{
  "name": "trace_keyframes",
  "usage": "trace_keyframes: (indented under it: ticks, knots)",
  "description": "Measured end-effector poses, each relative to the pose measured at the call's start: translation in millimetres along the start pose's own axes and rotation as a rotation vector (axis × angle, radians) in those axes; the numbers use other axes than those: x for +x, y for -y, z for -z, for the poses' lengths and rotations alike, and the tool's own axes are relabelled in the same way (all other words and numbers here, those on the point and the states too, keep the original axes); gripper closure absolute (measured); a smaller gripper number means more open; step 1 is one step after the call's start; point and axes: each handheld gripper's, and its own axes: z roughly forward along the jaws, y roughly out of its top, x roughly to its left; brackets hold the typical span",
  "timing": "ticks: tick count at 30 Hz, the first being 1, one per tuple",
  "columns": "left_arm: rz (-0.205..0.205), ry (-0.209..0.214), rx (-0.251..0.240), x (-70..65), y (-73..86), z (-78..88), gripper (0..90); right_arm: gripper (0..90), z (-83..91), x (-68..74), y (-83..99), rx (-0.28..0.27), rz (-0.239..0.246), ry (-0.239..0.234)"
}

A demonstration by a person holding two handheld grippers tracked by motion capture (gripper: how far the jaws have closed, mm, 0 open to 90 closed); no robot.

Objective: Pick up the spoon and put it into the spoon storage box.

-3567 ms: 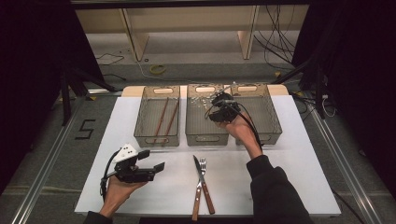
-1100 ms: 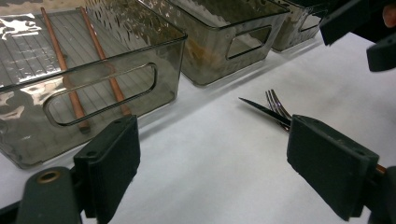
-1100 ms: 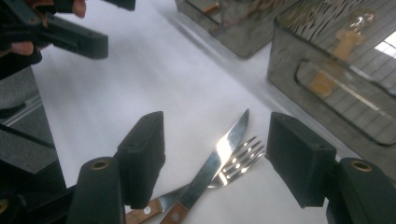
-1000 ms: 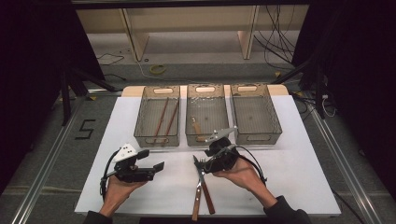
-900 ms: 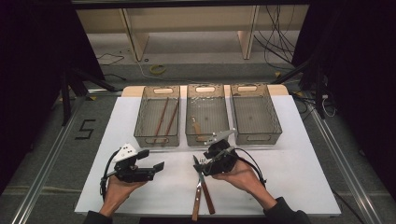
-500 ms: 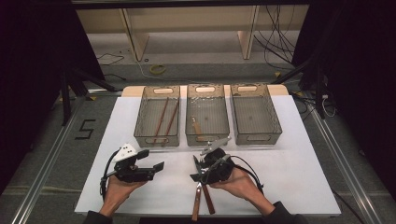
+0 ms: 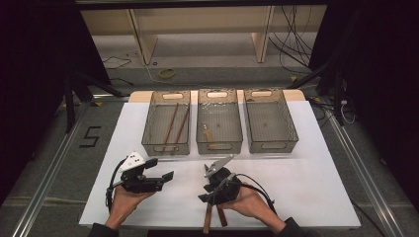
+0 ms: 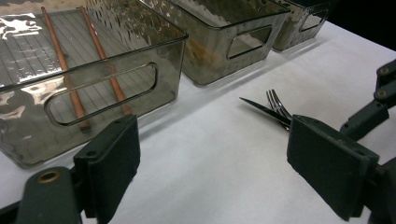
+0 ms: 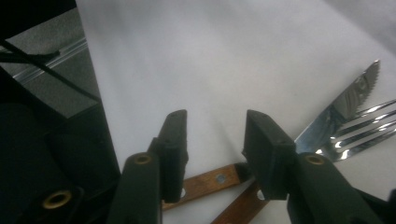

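High view: the right gripper [image 7: 213, 193] sits low over the wooden-handled knife [image 7: 207, 222] and fork [image 7: 222, 216] at the counter's [image 7: 306, 163] near edge.

Left gripper view: the left gripper [image 8: 212, 163] rests with jaws released, empty.

Right gripper view: its jaws, just closing, straddle the knife handle without pressing it yet.

Right tongs [image 9: 212, 154] low, half-closed
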Motion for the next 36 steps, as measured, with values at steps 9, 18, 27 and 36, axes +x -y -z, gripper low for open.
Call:
trace_keyframes:
  ticks: [9, 18, 27, 36]
  knots:
    - [-0.002, -0.001, 0.001, 0.5, 0.4, 0.3, 16.9, 77.6, -11.1, 6.7, 4.1, 0.054, 0.021, -0.024]
    - [-0.004, 0.000, 0.001, 0.1, 0.4, 0.2, 16.9, 90.0, -22.0, 13.3, 8.6, 0.109, 0.063, -0.023]
    - [-0.004, 0.000, 0.002, 0.2, 0.3, 0.2, 16.9, 90.0, -25.6, 15.2, 10.2, 0.123, 0.081, -0.036]
    - [-0.004, -0.001, 0.002, 0.2, 0.3, 0.3, 16.9, 90.0, -27.2, 19.1, 11.3, 0.147, 0.098, -0.027]
